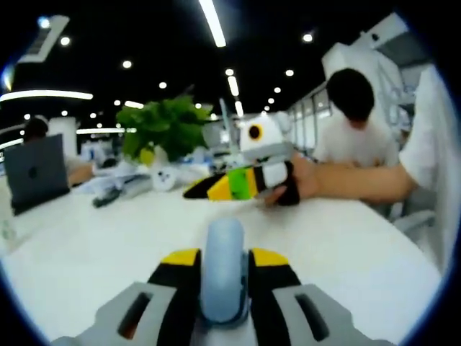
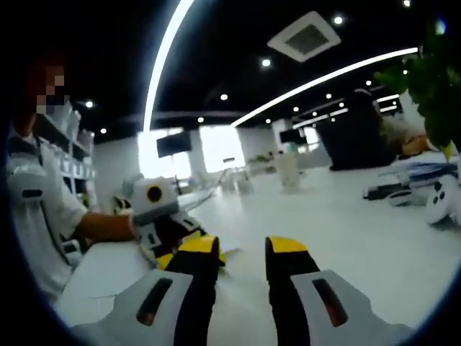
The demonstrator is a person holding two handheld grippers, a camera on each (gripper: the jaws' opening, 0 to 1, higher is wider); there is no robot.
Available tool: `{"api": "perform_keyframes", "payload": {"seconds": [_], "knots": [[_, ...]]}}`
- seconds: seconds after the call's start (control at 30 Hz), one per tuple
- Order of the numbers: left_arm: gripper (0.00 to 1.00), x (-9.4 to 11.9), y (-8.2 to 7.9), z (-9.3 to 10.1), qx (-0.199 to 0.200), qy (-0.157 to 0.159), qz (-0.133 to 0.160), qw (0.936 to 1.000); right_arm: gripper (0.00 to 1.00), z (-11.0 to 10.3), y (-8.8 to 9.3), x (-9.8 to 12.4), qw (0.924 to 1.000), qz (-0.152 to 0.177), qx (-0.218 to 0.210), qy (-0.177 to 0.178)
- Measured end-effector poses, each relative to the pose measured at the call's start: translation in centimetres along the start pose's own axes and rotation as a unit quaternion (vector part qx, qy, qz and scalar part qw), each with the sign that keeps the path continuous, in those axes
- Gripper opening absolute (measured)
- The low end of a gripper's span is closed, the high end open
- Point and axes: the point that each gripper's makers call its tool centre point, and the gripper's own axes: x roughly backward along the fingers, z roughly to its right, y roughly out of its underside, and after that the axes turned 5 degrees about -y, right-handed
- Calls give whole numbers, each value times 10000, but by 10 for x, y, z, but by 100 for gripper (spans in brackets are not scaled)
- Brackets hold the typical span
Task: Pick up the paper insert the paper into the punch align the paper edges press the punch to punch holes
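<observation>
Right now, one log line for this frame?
left gripper: shut on pale blue object | right gripper: open, nothing between jaws | both low over white table

The right claw (image 2: pixel 241 252), jaws parted, hovers over the white table (image 2: pixel 346 223) beside the left claw (image 2: pixel 189 244).

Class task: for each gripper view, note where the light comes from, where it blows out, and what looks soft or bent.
Left gripper view: ceiling strip lights glare; the white table washes out; the plant and laptop look soft. Right gripper view: a long ceiling strip curves with the fisheye; bright windows blow out; the far room is blurred, while the right gripper stays fairly sharp.
</observation>
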Motion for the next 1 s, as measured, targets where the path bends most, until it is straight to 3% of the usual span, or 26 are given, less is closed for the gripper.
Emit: {"api": "perform_keyframes", "payload": {"seconds": [0.13, 0.2, 0.3, 0.37, 0.43, 0.57, 0.63, 0.67, 0.73, 0.87, 1.0], "knots": [[27, 0, 1, -6, -31, 22, 15, 10000, 27, 4, 1, 1, 10000, 11, 41, 63], [26, -2, 3, -18, 13, 33, 20, 10000, 23, 4, -1, 1, 9997, 41, 154, 159], [26, -2, 4, -22, 31, 34, 22, 10000, 16, -1, -11, 1, 9978, 385, -83, 533], [26, -2, 4, -22, 50, 32, 21, 10000, 13, -9, -18, -3, 9948, 497, 44, 888], [26, -2, 4, -20, 43, 34, 23, 10000, 10, -19, -18, -9, 9912, 407, 140, 1249], [26, -2, 3, -14, 43, 36, 22, 10000, 9, -52, -24, -33, 9866, 260, 852, 1370], [26, -1, 3, -12, 42, 38, 22, 10000, 9, -57, -19, -44, 9740, -110, 1551, 1650], [26, -1, 3, -12, 45, 37, 21, 10000, 9, -56, -17, -47, 9706, -186, 1606, 1783], [26, -1, 3, -8, 40, 36, 17, 10000, 7, -54, -11, -49, 9729, -161, 1401, 1834], [26, 0, 3, -4, 44, 38, 10, 10000, 5, -40, -3, -41, 9694, -222, 1117, 2173], [26, 1, 2, 2, 46, 33, 7, 10000, 4, -42, -1, -40, 9672, -245, 1215, 2216]]}}
